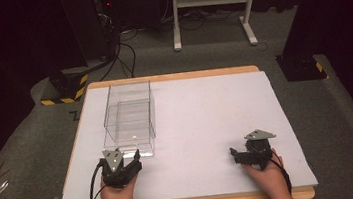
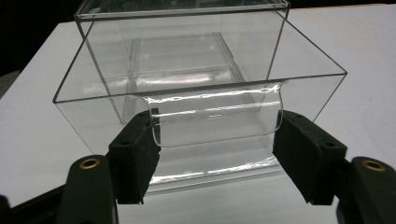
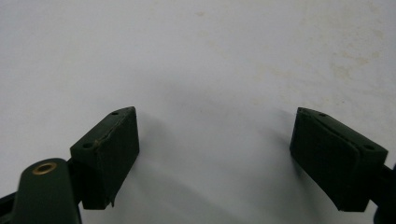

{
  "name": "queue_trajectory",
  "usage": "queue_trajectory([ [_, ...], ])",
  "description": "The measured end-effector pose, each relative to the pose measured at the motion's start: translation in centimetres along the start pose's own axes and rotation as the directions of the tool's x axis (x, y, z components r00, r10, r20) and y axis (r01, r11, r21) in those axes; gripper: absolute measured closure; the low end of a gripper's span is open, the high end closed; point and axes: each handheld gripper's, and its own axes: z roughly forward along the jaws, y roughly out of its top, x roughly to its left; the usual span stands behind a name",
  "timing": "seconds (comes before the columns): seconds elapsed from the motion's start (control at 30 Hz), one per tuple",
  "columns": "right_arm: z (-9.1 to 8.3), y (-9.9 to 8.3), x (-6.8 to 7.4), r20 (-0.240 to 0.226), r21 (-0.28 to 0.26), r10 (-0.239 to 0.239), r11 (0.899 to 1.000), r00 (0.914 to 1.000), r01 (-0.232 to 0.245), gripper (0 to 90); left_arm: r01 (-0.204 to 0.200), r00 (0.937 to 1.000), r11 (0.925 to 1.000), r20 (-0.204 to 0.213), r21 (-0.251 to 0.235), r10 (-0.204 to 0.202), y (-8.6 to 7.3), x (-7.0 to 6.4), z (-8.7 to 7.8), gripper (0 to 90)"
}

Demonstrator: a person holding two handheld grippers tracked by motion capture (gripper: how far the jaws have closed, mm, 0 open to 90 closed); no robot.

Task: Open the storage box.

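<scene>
Clear plastic makes this step tricky: the transparent box [image 1: 129, 122] stands on the left half of the white bench [image 1: 202, 121], its near wall carrying a rounded cut-out lip, and a second, smaller clear box seems to sit inside or behind it, though the reflections make that hard to tell. The left gripper [image 1: 121, 162] sits just at the box's near edge with its fingers [image 2: 135, 154] spread wide, one on each side of the cut-out, gripping nothing yet. The right gripper [image 1: 245, 153] rests well apart on the near right of the bench, its fingers [image 3: 109, 149] also open over bare white surface.

The step in hand looks like taking hold of the near wall. To do it well, I would judge that the left gripper should come in square to the wall, so that the fingers close evenly on the plastic rather than on a corner. Smooth plastic may slip, so a slow, firm squeeze seems wise.
</scene>
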Motion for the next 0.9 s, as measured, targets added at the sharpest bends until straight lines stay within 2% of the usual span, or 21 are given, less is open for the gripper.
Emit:
queue_trajectory([
  [0.3,0.0,0.0,0.0,0.000,0.000,0.000,1.000,1.0000,0.000,15.4,-0.009,1.0000,0.9999,0.002,0.006,0.009,-0.5,-0.1,-1.0,32.9],
  [0.9,0.0,0.0,0.0,0.000,0.000,0.000,1.000,1.0000,0.000,15.4,-0.001,0.9999,1.0000,0.010,0.008,0.001,-1.9,-0.4,-3.6,32.9],
])
